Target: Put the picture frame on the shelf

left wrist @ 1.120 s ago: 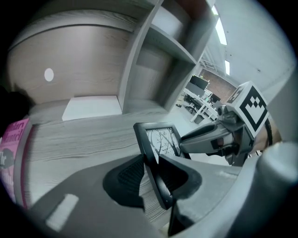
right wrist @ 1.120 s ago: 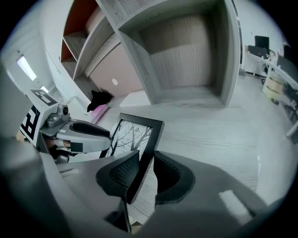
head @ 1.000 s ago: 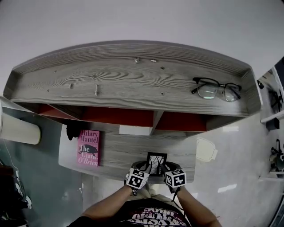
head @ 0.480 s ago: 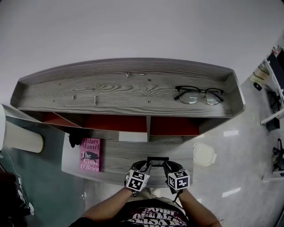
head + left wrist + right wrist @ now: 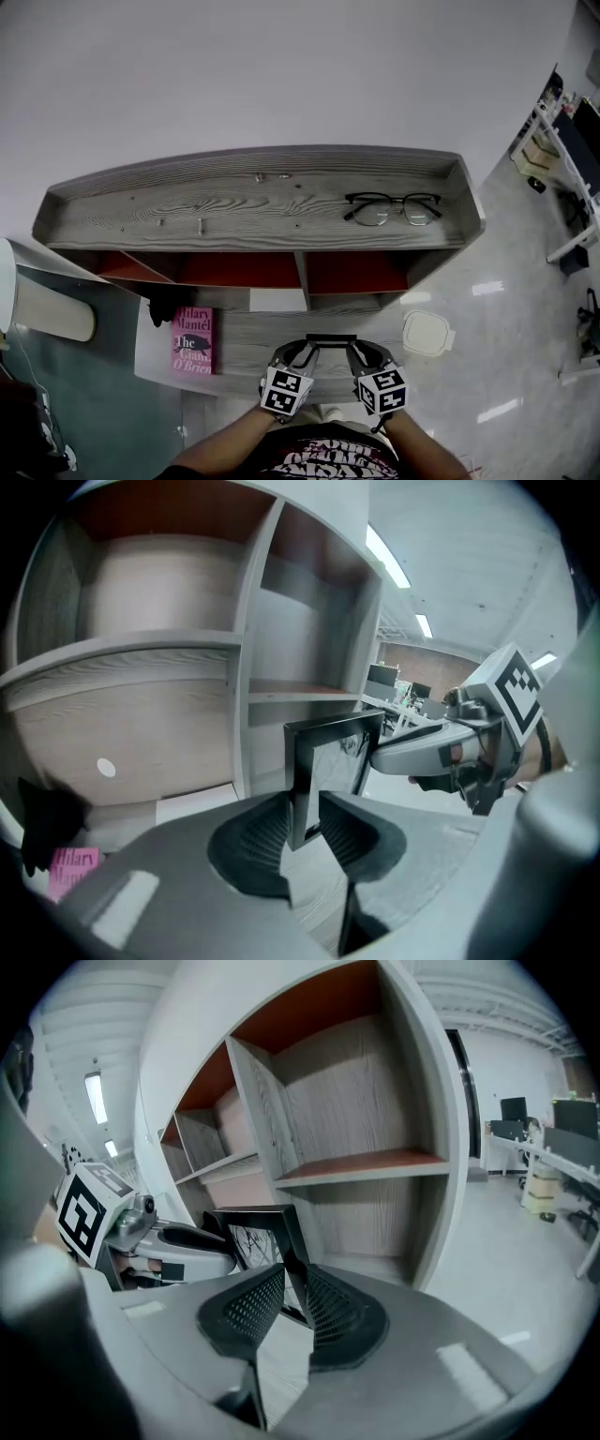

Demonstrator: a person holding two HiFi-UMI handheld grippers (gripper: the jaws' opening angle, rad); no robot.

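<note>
Picture frame (image 5: 330, 337) up in air, near shelf (image 5: 234, 202) front edge. Left gripper (image 5: 305, 822) pinches one side. Right gripper (image 5: 286, 1302), jaws just closing, pinches other. Thin grips: frame may slip or bump shelf.

Shelf top (image 5: 112, 206) lies open left of glasses (image 5: 392, 208); divider (image 5: 302, 268) splits compartments

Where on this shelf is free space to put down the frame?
The shelf top is bare between the screws and the glasses. The lower board is free between the pink book and the picture frame. Crowded only around the glasses.
</note>
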